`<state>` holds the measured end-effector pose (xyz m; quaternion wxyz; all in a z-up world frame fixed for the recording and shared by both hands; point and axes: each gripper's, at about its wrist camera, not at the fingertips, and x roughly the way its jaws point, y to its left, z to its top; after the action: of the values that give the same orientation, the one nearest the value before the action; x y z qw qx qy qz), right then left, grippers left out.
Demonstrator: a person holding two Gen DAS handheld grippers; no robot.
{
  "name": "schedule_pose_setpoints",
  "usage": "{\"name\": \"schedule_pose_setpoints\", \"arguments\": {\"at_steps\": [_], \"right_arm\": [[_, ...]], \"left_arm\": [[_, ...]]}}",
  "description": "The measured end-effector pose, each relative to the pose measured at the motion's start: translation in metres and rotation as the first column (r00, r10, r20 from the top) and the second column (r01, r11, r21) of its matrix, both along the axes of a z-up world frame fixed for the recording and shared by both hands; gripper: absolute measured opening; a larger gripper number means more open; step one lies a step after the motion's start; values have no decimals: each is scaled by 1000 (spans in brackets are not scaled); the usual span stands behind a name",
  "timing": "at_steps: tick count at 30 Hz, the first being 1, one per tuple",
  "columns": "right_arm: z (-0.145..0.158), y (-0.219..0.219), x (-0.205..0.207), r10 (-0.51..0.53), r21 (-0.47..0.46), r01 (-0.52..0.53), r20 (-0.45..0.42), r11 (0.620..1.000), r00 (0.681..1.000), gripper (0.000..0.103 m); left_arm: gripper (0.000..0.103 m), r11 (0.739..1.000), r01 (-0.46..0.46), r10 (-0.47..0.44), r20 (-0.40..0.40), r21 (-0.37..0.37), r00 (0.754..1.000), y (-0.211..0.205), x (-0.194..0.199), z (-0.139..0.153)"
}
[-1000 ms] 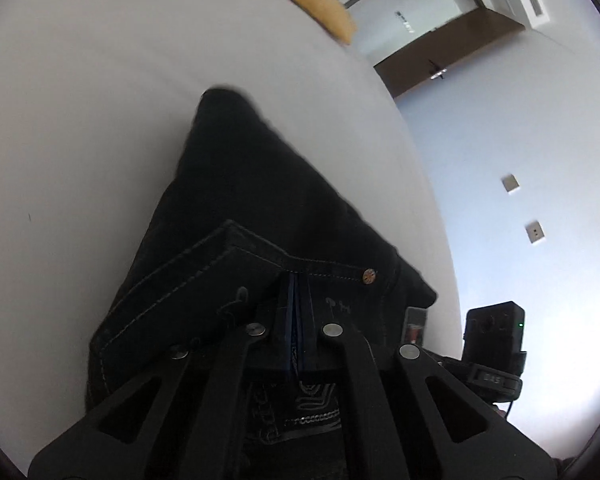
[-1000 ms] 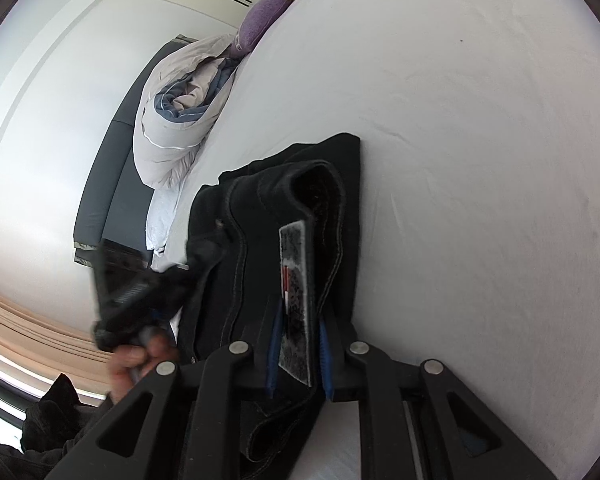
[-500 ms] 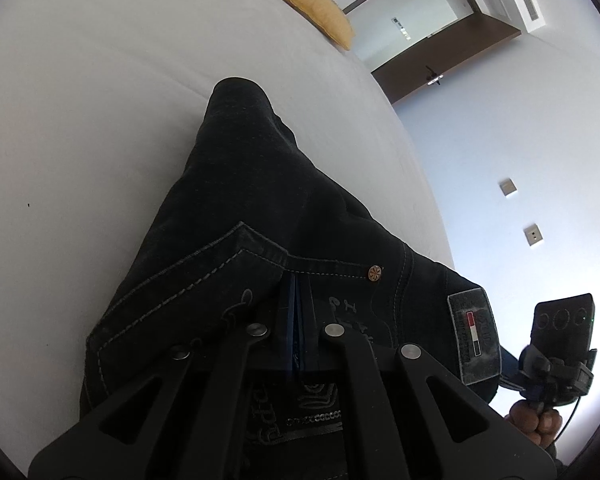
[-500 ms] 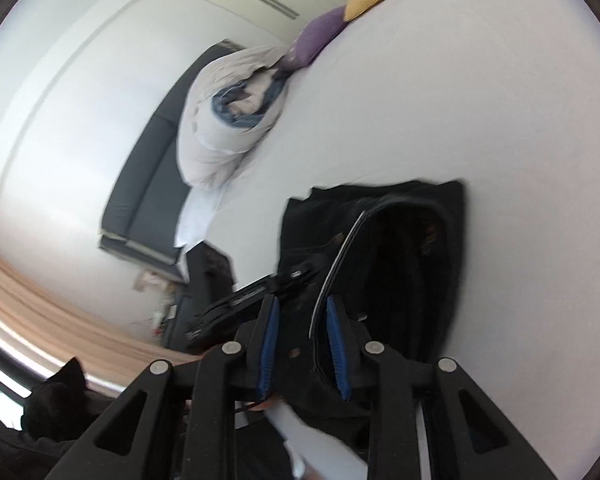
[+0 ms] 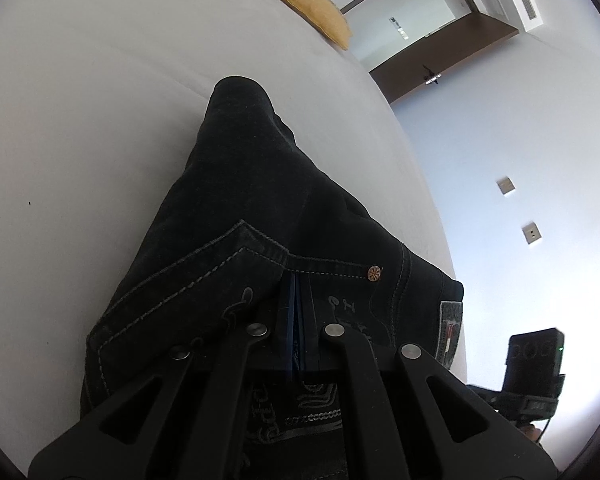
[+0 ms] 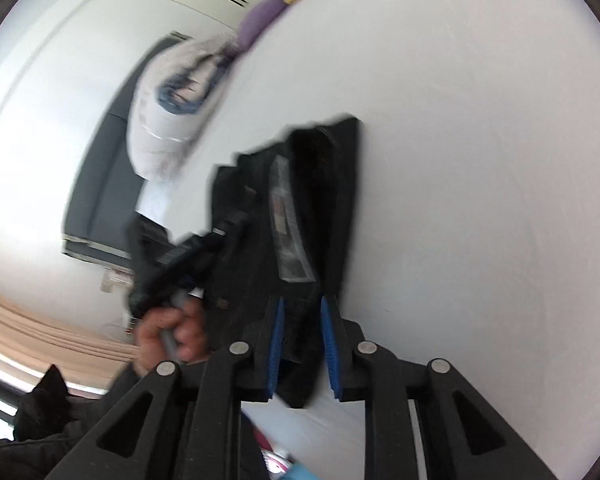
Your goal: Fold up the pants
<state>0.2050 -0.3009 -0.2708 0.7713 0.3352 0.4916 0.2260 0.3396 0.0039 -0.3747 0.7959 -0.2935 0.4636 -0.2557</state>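
Note:
Black jeans (image 5: 260, 216) lie folded on a white bed (image 5: 80, 100), the legs running away from the left wrist camera. My left gripper (image 5: 296, 292) is shut on the jeans at the waistband near the back pocket. In the blurred right wrist view the jeans (image 6: 320, 200) show a grey waist label (image 6: 290, 232). My right gripper (image 6: 302, 312) has its blue pads (image 6: 276, 336) apart, with the jeans' edge lying between them. The left gripper and the hand on it (image 6: 172, 328) show at the left.
A yellow pillow (image 5: 316, 12) and a purple pillow (image 6: 260, 16) lie at the head of the bed. A bundled white and blue duvet (image 6: 172, 108) sits at the bed's side by a dark sofa (image 6: 96, 184). The right gripper's body (image 5: 536, 364) shows past the bed edge.
My right gripper has opened and let go of the waistband it held a second ago, and it has moved. My left gripper stays shut on the jeans.

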Motion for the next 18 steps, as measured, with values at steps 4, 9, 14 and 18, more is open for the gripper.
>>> {"name": "schedule_pose_setpoints", "arguments": {"at_steps": [4, 9, 14, 18], "right_arm": [[30, 31, 39, 60, 43, -66, 118, 997, 991, 38], [-33, 28, 107, -65, 78, 69, -42, 995, 997, 33], [-50, -10, 82, -150, 129, 159, -78, 979, 986, 2], [-18, 0, 40, -82, 249, 75, 18, 966, 996, 46]], "left_arm": [[1, 1000, 2, -2, -1, -4, 1000, 1, -1, 1], [1, 1000, 1, -1, -1, -18, 1000, 3, -1, 1], [1, 999, 0, 0, -8, -32, 1000, 3, -1, -1], [1, 999, -1, 0, -38, -32, 999, 6, -6, 12]]}}
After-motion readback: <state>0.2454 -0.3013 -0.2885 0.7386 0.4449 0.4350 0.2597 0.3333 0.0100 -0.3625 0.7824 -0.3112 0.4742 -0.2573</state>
